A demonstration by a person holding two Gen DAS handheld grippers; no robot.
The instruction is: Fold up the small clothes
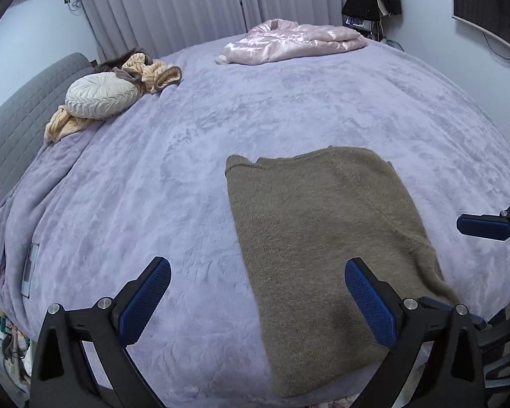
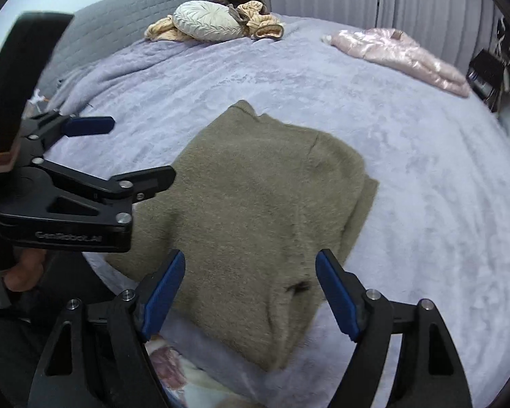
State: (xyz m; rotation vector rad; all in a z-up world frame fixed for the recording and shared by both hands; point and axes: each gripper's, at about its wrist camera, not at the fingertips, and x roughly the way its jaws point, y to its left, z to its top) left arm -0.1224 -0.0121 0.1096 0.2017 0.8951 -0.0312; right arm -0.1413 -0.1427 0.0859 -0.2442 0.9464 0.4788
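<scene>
An olive-brown knit sweater point(image 1: 323, 238) lies partly folded on the lavender bed cover, near the front edge; it also shows in the right wrist view point(image 2: 255, 204). My left gripper point(image 1: 258, 292) is open and empty, hovering over the sweater's near left edge. My right gripper point(image 2: 249, 292) is open and empty, just above the sweater's near end. The left gripper point(image 2: 118, 149) shows at the left of the right wrist view, and one blue finger of the right gripper point(image 1: 482, 226) shows at the right of the left wrist view.
A pink shiny jacket point(image 1: 289, 42) lies at the far side of the bed. A round cream cushion point(image 1: 101, 95) and peach-brown clothes point(image 1: 152, 69) lie by the grey headboard point(image 1: 23, 119). Curtains hang behind. The lavender cover point(image 1: 186, 170) spans the bed.
</scene>
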